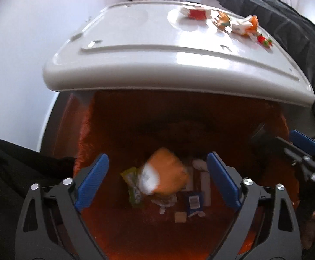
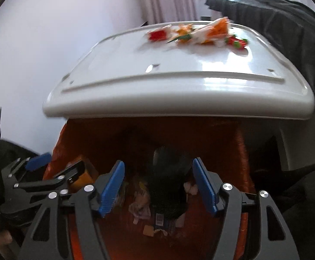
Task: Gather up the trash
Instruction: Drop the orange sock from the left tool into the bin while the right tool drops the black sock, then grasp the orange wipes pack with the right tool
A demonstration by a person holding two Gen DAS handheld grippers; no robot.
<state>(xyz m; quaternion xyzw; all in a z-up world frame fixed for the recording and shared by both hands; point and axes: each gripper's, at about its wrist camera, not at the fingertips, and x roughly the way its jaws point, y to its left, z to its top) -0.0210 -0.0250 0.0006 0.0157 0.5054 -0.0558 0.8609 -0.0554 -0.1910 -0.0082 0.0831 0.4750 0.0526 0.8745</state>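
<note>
Both tools are held nose-down over the orange-lined bin point(image 1: 118, 130) so drops land inside: the left gripper point(image 1: 157, 182) is spread wide, an orange wrapper point(image 1: 168, 177) falling free below, and the right gripper point(image 2: 158, 186) is parted above a dark packet point(image 2: 168, 186); more wrappers point(image 1: 222, 21) are left on the white tray point(image 1: 135, 43) behind

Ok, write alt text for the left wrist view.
An orange packet is blurred between the left gripper's open jaws, above an orange-lined bin holding wrappers. Beyond it, more wrappers lie on a white tray.
</note>
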